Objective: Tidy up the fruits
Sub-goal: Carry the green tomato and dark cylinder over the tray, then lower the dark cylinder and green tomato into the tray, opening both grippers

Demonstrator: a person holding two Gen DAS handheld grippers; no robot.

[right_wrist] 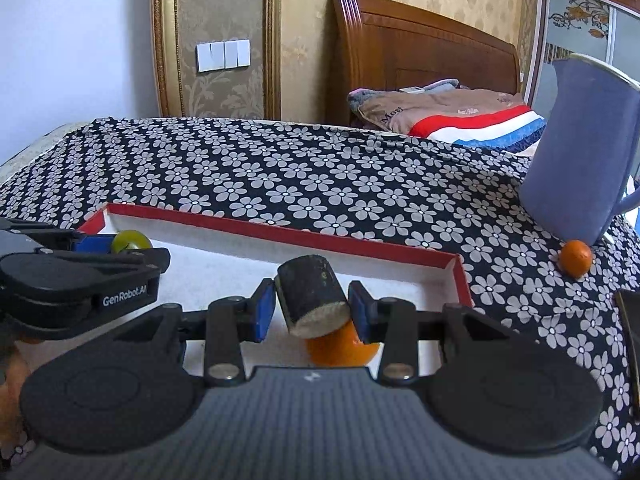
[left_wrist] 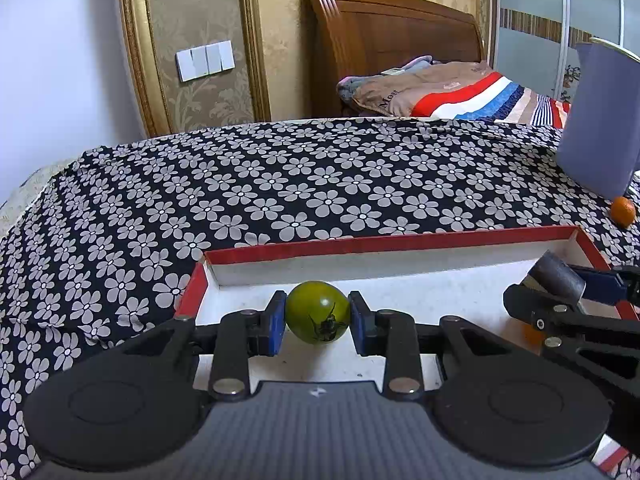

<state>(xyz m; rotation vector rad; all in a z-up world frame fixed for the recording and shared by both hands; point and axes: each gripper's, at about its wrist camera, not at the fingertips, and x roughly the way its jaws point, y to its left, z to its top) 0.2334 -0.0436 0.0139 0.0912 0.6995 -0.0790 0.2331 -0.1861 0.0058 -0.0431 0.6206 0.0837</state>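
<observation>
My left gripper (left_wrist: pixel 318 318) is shut on a green tomato (left_wrist: pixel 317 317) and holds it over the left end of a red-rimmed white tray (left_wrist: pixel 360 243). The tomato also shows in the right wrist view (right_wrist: pixel 130 241). My right gripper (right_wrist: pixel 311 306) is shut on a dark cylindrical piece with a pale cut end (right_wrist: pixel 311 296), over the tray's right part (right_wrist: pixel 452 261). An orange (right_wrist: pixel 342 346) lies in the tray just under that piece. A small orange (right_wrist: pixel 575 259) lies on the cloth outside the tray, beside the jug.
A tall blue jug (right_wrist: pixel 584 152) stands on the flowered black cloth (left_wrist: pixel 280 184) to the right of the tray. A bed with a wooden headboard (left_wrist: pixel 384 36) and folded blankets lies behind. A dark object edge (right_wrist: pixel 632 344) shows at far right.
</observation>
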